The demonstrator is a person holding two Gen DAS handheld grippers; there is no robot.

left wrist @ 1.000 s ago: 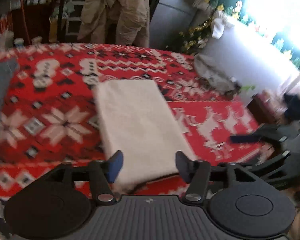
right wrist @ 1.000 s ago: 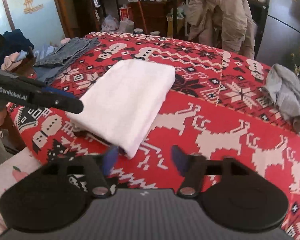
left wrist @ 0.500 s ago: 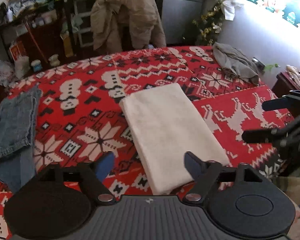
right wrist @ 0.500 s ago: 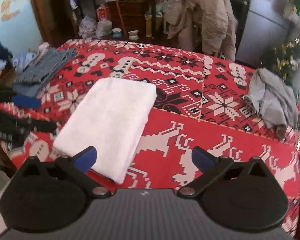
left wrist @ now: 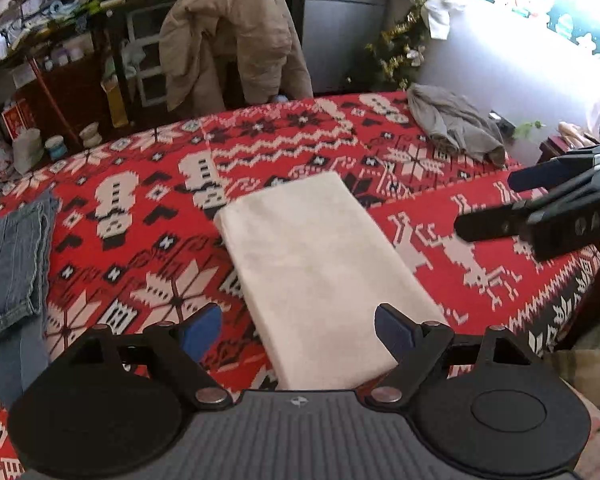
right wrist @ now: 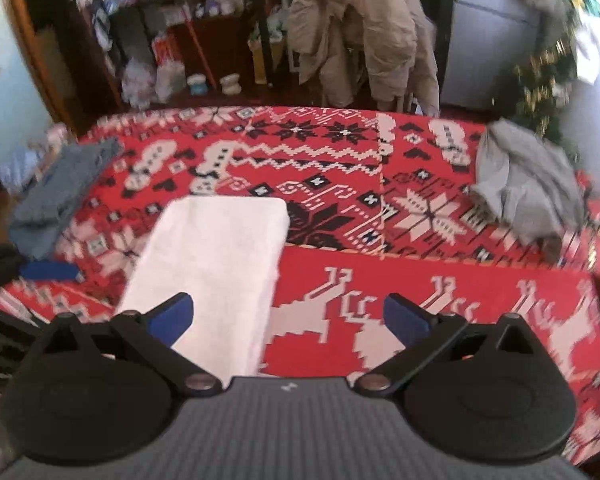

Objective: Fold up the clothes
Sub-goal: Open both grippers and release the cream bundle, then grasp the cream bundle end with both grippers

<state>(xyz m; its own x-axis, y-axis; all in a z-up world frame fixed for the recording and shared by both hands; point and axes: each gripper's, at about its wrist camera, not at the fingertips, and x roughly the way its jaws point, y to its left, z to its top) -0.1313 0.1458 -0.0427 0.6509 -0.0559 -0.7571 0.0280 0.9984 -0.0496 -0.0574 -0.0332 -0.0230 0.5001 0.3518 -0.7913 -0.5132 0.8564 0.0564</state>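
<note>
Where both grippers gape empty, a soft white cloth [left wrist: 320, 272], folded rectangular, flat on knit-patterned red blanket [left wrist: 148, 216].

White folded cloth [left wrist: 320, 264] soft, matt; red patterned cover [left wrist: 480, 240] woven; jeans [left wrist: 8, 264] denim.

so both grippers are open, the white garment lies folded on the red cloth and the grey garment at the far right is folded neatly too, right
Not quite. The grey garment is a crumpled heap, not folded; the right wrist view shows it bunched up near the far right edge of the red cloth. The rest holds: the white garment lies folded flat, and the left gripper and right gripper are both open.
</note>
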